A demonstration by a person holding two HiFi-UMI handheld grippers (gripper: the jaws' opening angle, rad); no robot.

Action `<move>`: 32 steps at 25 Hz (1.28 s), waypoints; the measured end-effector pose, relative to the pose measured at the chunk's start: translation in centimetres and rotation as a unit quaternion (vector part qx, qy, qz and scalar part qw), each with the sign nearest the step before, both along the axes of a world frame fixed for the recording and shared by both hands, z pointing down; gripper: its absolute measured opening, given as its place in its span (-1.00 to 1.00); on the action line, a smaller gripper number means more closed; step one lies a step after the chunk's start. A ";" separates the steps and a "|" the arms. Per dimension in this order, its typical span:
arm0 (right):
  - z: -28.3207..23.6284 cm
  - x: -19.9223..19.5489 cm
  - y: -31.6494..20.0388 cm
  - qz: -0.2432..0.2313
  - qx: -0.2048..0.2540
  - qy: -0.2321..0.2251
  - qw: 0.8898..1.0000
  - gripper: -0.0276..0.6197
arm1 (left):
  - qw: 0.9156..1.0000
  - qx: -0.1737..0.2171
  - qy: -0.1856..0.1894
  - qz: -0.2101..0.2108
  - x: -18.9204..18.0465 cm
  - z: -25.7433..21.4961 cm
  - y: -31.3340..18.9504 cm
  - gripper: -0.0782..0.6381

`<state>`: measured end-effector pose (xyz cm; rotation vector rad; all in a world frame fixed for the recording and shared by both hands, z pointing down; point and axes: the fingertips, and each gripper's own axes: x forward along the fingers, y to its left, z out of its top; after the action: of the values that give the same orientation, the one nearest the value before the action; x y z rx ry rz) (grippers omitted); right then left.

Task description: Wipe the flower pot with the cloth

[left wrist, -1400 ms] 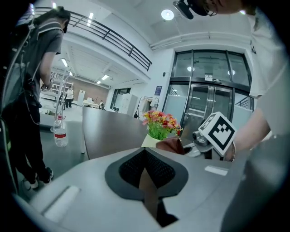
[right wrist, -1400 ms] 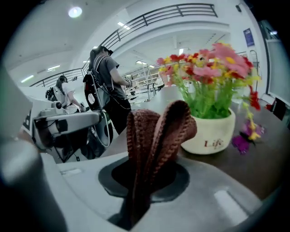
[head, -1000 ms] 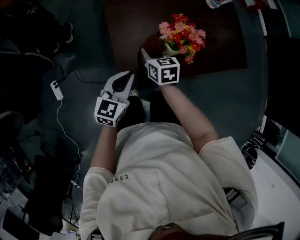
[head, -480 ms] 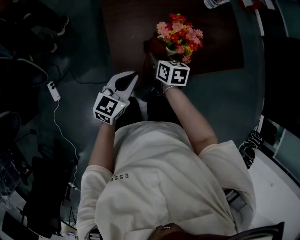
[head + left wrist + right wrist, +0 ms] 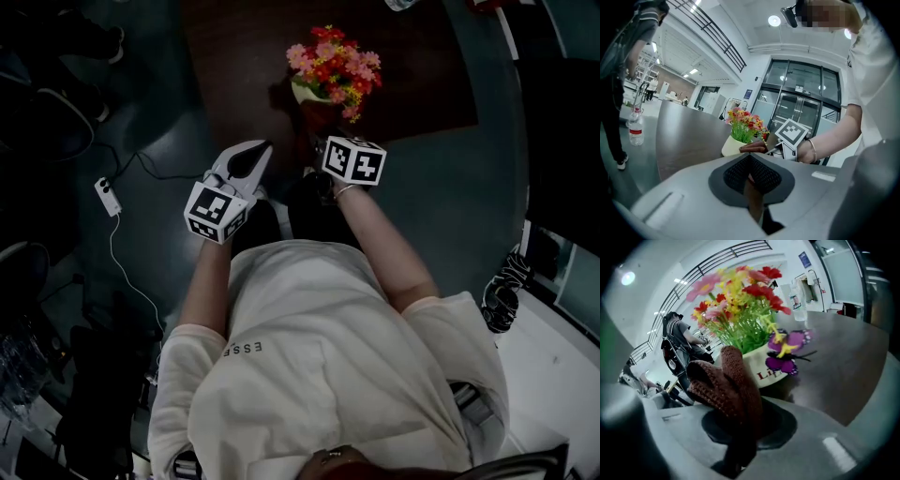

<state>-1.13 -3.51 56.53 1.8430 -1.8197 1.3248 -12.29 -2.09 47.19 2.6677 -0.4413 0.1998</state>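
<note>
Since a second ago, the right gripper has slid with the cloth around the pot's near side, from about 6 to 5 o'clock, and rolled. Its jaws are clamped on the brown cloth, whose folded end sticks out ahead, probably so that only fabric rubs the wall. In the right gripper view the pot stands at 1 o'clock, just behind the cloth and seemingly touching it. The left gripper waits at 8 o'clock, closed on nothing, likely kept aside.

Brown knitted cloth, cream flower pot, purple butterfly, red-pink-yellow flowers, dark table
</note>
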 end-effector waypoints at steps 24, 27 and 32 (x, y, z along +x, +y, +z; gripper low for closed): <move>0.1 18.8 -0.9 -0.112 -0.027 0.139 0.984 -0.77 | 0.985 0.103 -0.138 -0.011 11.6 4.5 -5.3 0.86; 0.2 19.2 -1.9 -0.151 -0.017 0.141 0.978 -0.77 | 0.980 0.121 -0.159 0.007 13.1 5.3 -6.3 0.91; -0.2 20.2 -4.1 -0.189 0.005 0.141 0.972 -0.77 | 0.980 0.121 -0.154 0.030 15.1 5.9 -7.8 0.91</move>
<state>19.04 -7.64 56.30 1.4942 -1.8979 0.8720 2.77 -9.90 53.09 2.9013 -0.5076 0.6201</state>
